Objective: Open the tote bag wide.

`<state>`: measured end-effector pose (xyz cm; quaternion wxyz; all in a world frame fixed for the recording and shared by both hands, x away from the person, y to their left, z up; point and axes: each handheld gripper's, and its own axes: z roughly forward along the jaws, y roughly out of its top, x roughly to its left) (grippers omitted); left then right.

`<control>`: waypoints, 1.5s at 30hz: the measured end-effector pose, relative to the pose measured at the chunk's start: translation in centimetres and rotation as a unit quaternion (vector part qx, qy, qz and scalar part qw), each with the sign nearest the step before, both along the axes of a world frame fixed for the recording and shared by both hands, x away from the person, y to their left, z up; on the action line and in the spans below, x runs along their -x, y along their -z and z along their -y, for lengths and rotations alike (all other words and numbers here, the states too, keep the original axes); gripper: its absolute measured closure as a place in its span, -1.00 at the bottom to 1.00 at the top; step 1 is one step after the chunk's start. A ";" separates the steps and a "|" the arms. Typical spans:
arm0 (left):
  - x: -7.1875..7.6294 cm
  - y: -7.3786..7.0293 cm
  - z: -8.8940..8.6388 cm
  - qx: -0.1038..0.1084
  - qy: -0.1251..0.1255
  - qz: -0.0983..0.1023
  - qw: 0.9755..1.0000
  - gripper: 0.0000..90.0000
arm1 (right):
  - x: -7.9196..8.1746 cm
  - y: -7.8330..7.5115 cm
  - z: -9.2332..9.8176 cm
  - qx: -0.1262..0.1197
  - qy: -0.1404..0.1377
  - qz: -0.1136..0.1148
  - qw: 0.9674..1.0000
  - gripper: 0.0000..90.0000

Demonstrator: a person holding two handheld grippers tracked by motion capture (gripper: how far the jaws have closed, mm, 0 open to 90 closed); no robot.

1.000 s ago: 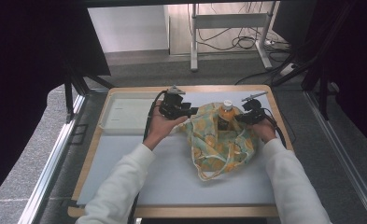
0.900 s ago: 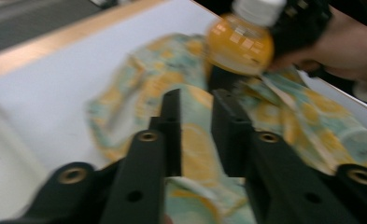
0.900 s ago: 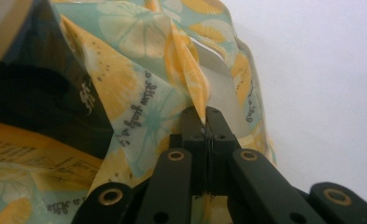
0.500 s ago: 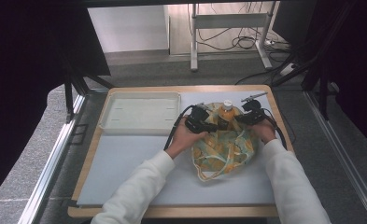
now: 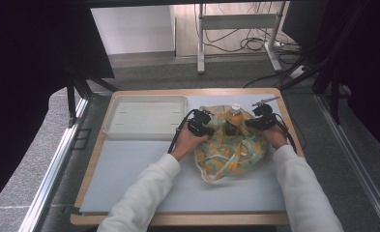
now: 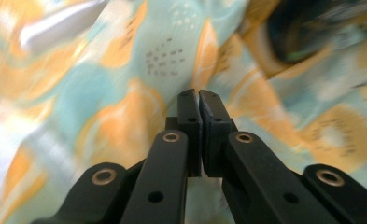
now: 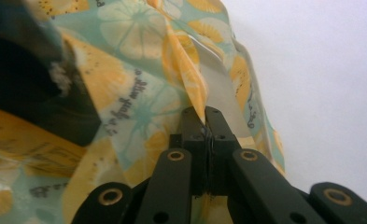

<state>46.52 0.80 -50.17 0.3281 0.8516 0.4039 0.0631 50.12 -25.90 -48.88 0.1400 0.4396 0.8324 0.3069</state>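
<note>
A thin, floppy citrus-print cloth bag (image 5: 231, 150) lies on the white mat (image 5: 129, 169) right of the tray (image 5: 144, 116), a capped bottle (image 5: 234, 117) standing inside. The right gripper (image 7: 204, 114) pinches a fold of the rim. The left gripper (image 6: 199, 100), jaws just closed, looks nipped on fabric. Soft and slippery, it seems best held by the rim.

The table (image 5: 129, 183) was evenly and softly lit from above, with only faint shadows cast; the surroundings were left almost black. In the left gripper view the patterned cloth (image 6: 125, 70) was heavily smeared by motion blur. In the right gripper view the cloth was rendered sharper, the white surface slightly overexposed.
</note>
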 end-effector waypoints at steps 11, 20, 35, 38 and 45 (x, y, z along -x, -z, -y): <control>-0.4 0.8 -1.0 0.007 -0.003 -0.013 1.000 0.97 | 0.2 -0.3 0.9 -0.022 0.009 0.003 1.000 0.78; -0.2 1.2 -1.3 0.018 -0.004 -0.014 1.000 0.98 | 2.7 -5.7 2.6 -0.112 0.010 0.062 0.992 0.63; 0.1 0.9 -1.3 0.023 0.000 -0.014 1.000 0.99 | 9.5 -7.3 -2.6 -0.069 -0.126 0.035 0.989 0.98; 0.2 1.0 -1.0 0.022 0.002 -0.015 1.000 0.99 | 9.8 -6.4 -5.1 -0.047 -0.155 0.026 0.986 0.98; 0.2 1.2 -0.9 0.024 0.004 -0.017 1.000 0.98 | 8.6 -2.4 -5.7 0.011 -0.132 -0.007 0.991 0.98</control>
